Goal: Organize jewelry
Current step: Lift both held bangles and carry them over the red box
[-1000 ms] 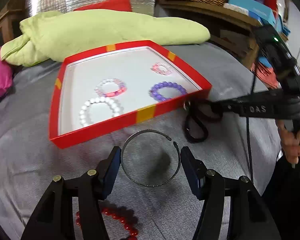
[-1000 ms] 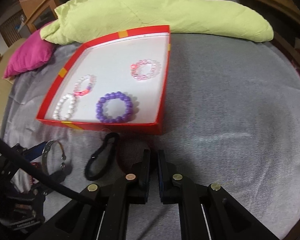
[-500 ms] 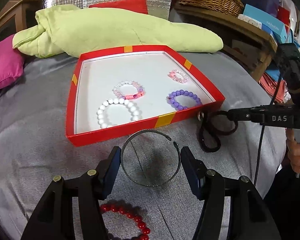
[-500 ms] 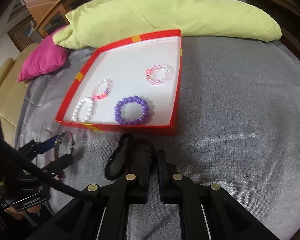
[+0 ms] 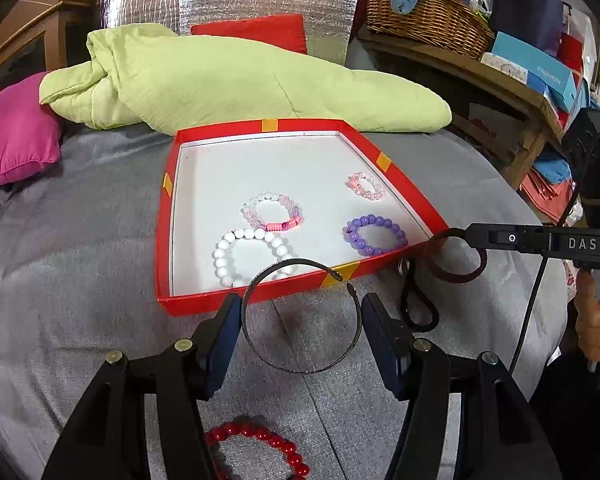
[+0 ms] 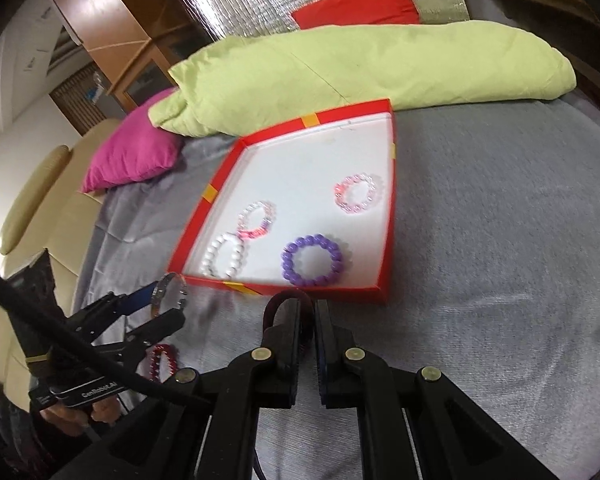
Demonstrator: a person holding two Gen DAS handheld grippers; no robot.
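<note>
A red tray [image 5: 260,299] [image 6: 384,236] with a white floor holds a white bead bracelet [image 5: 220,254], a pink-and-clear one [image 5: 256,222], a small pink one [image 5: 365,186] and a purple one [image 5: 374,236] [image 6: 311,265]. My left gripper [image 5: 298,330] [image 6: 172,302] is shut on a thin metal bangle [image 5: 300,368], held above the cloth at the tray's near edge. My right gripper [image 6: 309,320] [image 5: 472,236] is shut on a dark hair tie [image 5: 456,276] [image 6: 288,300], lifted at the tray's near right corner. A red bead bracelet [image 5: 260,440] lies on the cloth below my left gripper.
Grey cloth [image 6: 500,280] covers the surface. A green quilt [image 5: 240,80] and a magenta cushion [image 5: 12,144] lie behind the tray. A wooden shelf with a wicker basket [image 5: 428,20] and boxes stands at the right.
Both grippers have risen with their loads. The bangle now overlaps the tray's near edge. The hair tie has come up off the cloth and hangs from the right gripper.
</note>
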